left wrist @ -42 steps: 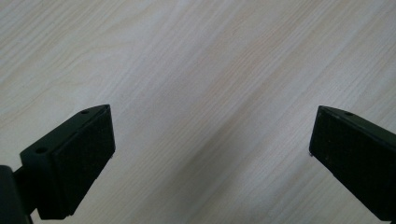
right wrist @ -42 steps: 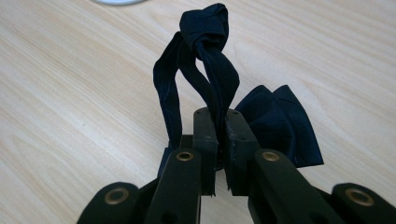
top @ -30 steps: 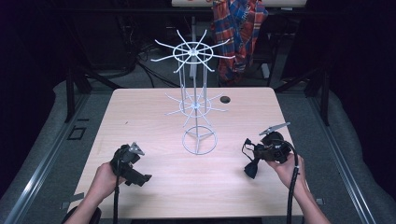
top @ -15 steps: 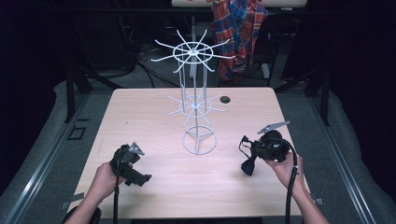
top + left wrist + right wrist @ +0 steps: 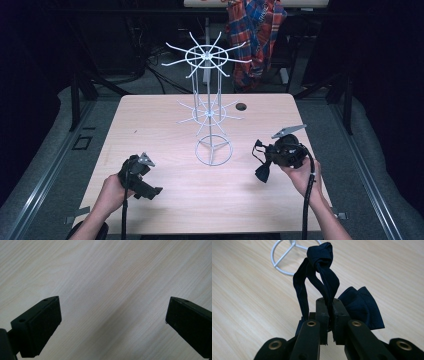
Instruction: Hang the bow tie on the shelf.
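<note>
A white wire rack [image 5: 207, 115] with spoke arms on two levels stands at the middle of the wooden table [image 5: 150, 120]. Its ring base [image 5: 279, 255] lies ahead of my right gripper. The right gripper [image 5: 261, 150] [image 5: 329, 305] is held to the right of the rack, pointing left, shut on a dark navy knotted cloth [image 5: 322, 272]. The cloth [image 5: 262, 172] hangs just above the tabletop. My left gripper [image 5: 150, 191] [image 5: 112, 312] is low at the front left, its jaws wide apart over bare wood with nothing between them.
A small dark round spot [image 5: 241, 106] sits on the table behind the rack. A plaid shirt [image 5: 255, 30] hangs beyond the far edge. Dark floor and metal rails surround the table.
My right gripper has shifted slightly left toward the rack with the cloth in it. The left gripper has stayed put.
</note>
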Demonstrator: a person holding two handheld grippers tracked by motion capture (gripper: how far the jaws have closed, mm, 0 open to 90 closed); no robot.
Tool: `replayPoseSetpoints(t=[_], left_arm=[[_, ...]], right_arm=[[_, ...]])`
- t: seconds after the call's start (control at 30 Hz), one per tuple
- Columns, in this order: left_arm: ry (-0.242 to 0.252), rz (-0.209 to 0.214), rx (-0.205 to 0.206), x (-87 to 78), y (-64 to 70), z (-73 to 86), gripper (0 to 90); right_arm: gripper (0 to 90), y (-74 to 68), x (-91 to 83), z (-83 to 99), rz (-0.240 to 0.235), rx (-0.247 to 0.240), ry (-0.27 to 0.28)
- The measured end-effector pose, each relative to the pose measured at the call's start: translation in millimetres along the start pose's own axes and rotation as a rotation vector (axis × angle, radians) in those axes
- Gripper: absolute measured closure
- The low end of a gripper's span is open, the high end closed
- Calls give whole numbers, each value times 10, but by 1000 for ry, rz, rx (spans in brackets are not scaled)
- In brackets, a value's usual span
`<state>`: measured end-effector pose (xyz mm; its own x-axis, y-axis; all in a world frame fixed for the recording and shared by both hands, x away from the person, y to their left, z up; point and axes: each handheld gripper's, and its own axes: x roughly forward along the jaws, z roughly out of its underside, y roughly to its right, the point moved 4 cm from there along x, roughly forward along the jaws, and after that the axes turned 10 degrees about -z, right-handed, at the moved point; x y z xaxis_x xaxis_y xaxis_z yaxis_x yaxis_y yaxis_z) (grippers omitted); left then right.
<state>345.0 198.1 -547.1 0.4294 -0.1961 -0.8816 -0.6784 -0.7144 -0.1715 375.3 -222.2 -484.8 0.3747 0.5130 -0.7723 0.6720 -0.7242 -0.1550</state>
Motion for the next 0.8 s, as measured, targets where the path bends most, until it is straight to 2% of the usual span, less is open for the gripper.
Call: replayPoseSetpoints(t=[0.37,0.57,0.8], left_arm=[[8,4,-1,-10,5,1,2],[9,5,-1,-11,6,1,3],[7,7,3,-10,6,-2,3]], right_arm=[[860,-12,33,-224,20,-48,13],[860,-10,-3,-313,24,-51,40],[861,14,-50,-324,19,-43,56]])
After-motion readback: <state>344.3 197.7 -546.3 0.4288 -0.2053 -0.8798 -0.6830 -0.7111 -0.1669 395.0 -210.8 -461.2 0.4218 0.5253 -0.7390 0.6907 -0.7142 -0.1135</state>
